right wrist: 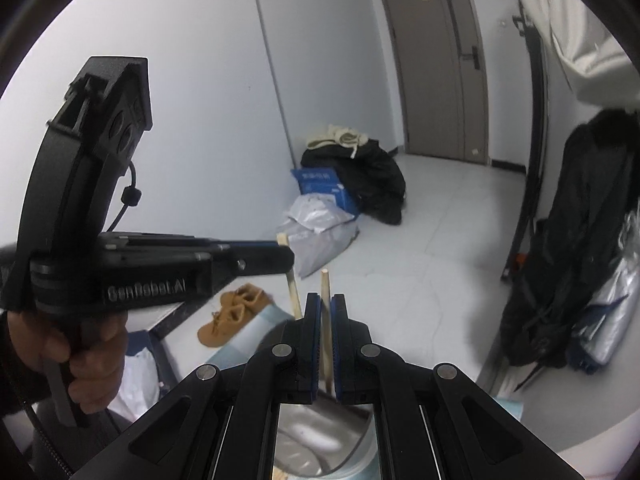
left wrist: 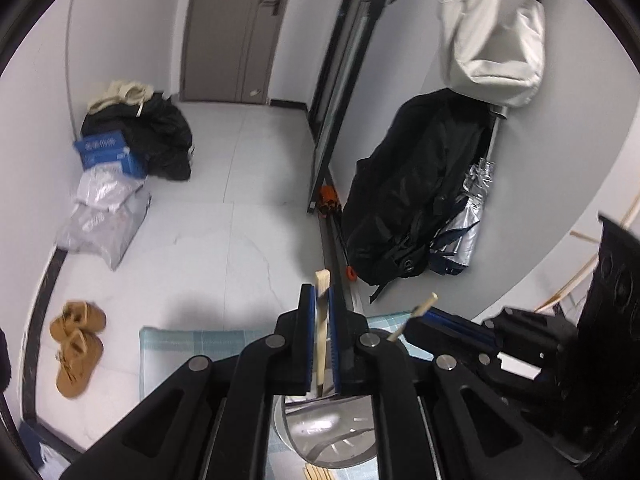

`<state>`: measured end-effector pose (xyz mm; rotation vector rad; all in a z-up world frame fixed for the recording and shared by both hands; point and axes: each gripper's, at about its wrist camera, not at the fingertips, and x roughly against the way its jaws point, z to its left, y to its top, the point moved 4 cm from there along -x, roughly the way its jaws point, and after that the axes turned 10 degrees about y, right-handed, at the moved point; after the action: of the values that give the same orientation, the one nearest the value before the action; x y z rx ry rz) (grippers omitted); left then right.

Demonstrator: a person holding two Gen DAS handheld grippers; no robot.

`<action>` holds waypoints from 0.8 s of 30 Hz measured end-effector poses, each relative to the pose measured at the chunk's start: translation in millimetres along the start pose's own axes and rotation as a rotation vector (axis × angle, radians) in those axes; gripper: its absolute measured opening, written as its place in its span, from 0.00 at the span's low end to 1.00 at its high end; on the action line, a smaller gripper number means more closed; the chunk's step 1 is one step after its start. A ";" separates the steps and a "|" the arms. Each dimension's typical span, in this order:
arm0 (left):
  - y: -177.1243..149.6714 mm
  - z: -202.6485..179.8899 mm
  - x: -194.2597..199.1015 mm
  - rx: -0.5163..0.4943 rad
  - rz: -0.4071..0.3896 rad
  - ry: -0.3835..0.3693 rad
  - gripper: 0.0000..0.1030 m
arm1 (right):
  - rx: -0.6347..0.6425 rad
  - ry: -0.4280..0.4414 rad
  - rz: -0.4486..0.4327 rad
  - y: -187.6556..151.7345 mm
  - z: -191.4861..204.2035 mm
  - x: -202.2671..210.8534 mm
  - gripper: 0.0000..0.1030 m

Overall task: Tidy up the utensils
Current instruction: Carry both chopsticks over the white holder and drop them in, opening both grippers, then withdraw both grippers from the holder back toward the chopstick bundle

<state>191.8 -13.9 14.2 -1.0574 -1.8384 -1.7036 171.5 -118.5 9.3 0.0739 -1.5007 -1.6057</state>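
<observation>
The left gripper (left wrist: 321,330) pinches a flat pale wooden stick (left wrist: 320,320) between its blue-padded fingers (left wrist: 307,336), holding it upright over a shiny round metal container (left wrist: 320,432). The right gripper (right wrist: 325,340) clamps a slimmer round wooden chopstick (right wrist: 326,320) the same way, above the same steel container (right wrist: 316,444). More pale sticks (left wrist: 316,472) lie on a light blue checked cloth (left wrist: 192,344) under the container. Beyond, on a white tiled floor (left wrist: 248,240), are tan slippers (left wrist: 76,344), a blue box (left wrist: 108,152) and black bags (left wrist: 160,136) near a grey door (left wrist: 236,28).

Checked cloth (left wrist: 208,340) over table; metal holder (left wrist: 332,432) and wooden sticks (left wrist: 316,472) on it.
</observation>
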 end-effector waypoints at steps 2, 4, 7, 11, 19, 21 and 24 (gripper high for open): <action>-2.8 5.5 -0.5 0.029 0.018 0.021 0.14 | -0.022 0.013 -0.001 -4.9 0.2 1.3 0.07; -6.9 11.3 1.2 0.059 0.021 0.029 0.32 | -0.042 0.002 -0.019 -8.0 0.1 7.5 0.08; -11.2 16.2 12.0 0.088 -0.007 0.070 0.47 | -0.098 -0.013 -0.049 -10.0 -2.8 20.2 0.10; -20.4 17.9 25.5 0.112 -0.029 0.112 0.59 | -0.135 -0.054 -0.105 -10.1 -0.8 42.4 0.26; -38.2 12.8 61.5 0.114 -0.098 0.195 0.69 | -0.149 -0.109 -0.189 -18.4 19.6 91.9 0.42; -44.3 10.3 72.1 0.119 -0.129 0.212 0.77 | -0.150 -0.116 -0.211 -19.3 24.2 101.6 0.46; -55.4 5.8 87.1 0.122 -0.173 0.238 0.83 | -0.148 -0.122 -0.229 -25.3 36.4 114.6 0.62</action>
<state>96.6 15.3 41.8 -0.6332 -1.8942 -1.7044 68.9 -166.5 56.8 0.0671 -1.5027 -1.9305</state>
